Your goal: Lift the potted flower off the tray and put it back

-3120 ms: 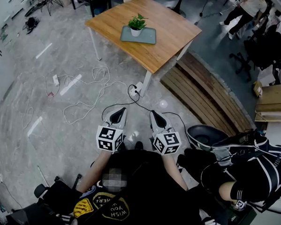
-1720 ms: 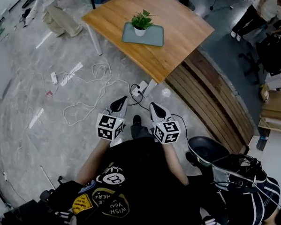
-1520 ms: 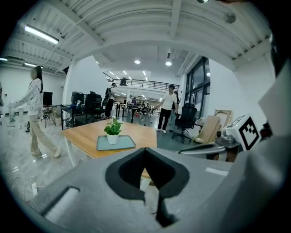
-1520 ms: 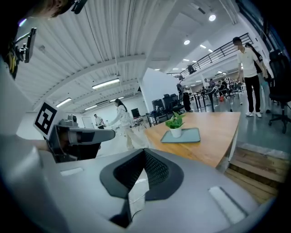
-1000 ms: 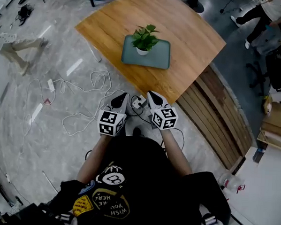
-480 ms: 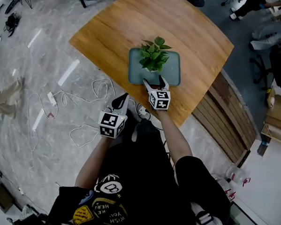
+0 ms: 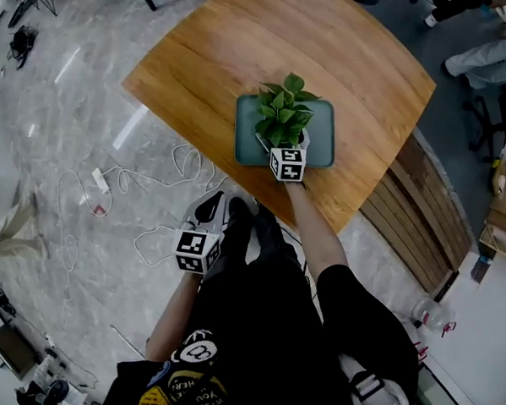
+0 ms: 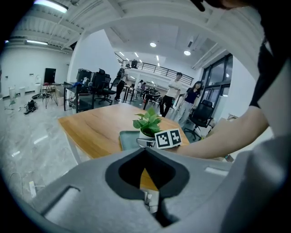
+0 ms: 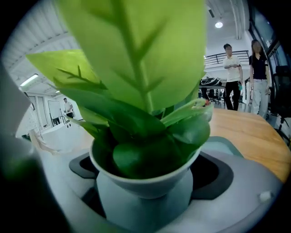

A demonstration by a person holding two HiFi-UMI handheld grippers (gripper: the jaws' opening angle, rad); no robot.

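Head view is filled by the tabletop (image 7: pixel 201 59), the tray (image 7: pixel 323 155) laid there with the potted flower (image 7: pixel 283 113) on it, flanked low by the right tongs (image 7: pixel 281 143), just spread wide for gripping, the closed, empty left tongs (image 7: pixel 210 205) held back.

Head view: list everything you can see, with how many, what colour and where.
table: one, light wood, upper middle.
tray: one, grey-green, on the table.
potted flower: one, green, pale pot, on the tray.
cables: several, white, floor left of table.
wooden slats: one run, brown, right of table.
people: two, partly seen, top right.
left gripper: one, white, shut, empty, above the floor.
right gripper: one, white, jaws just opened, pot between them.
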